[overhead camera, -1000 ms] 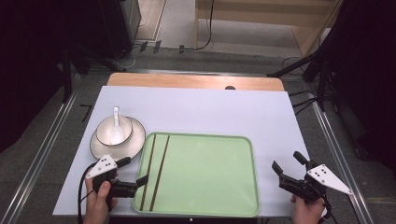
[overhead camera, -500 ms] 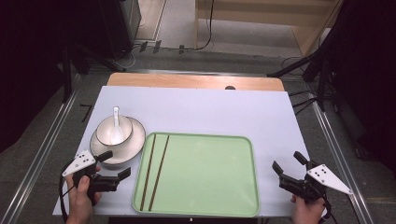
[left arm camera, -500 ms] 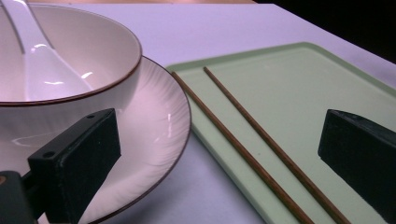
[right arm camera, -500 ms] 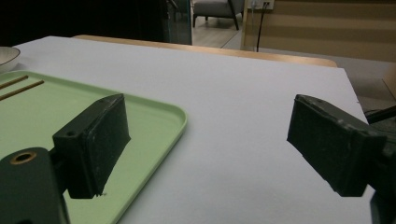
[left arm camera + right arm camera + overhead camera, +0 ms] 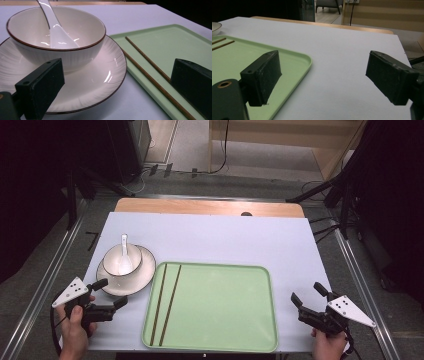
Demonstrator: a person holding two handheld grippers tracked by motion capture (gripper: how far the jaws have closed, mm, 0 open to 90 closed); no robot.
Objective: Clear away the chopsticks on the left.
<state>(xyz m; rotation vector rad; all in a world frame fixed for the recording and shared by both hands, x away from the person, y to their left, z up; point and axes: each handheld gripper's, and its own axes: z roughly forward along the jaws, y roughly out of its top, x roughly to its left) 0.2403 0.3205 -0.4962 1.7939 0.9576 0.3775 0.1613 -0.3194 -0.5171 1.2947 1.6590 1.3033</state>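
A white bowl (image 5: 121, 262) (image 5: 57, 41) with a brown rim sits on a white plate (image 5: 141, 277) (image 5: 95, 82), and a white spoon (image 5: 124, 252) (image 5: 53, 30) leans inside it. A pair of brown chopsticks (image 5: 165, 302) (image 5: 152, 75) lies along the left side of a light green tray (image 5: 220, 307) (image 5: 180, 45) (image 5: 242, 57). My left gripper (image 5: 110, 292) (image 5: 117, 86) is open, low at the plate's near edge, jaws spanning from the plate to the tray's left rim. My right gripper (image 5: 309, 296) (image 5: 323, 77) is open over bare table just right of the tray, holding nothing.
A pale lilac mat (image 5: 225, 240) covers the table, with a wooden strip (image 5: 210, 207) along its far edge. Metal rails run down both sides. The dark floor with cables and stands lies beyond.
My left gripper has drawn back left, off the tray's left edge, to the near side of the plate. The right gripper has stayed put.
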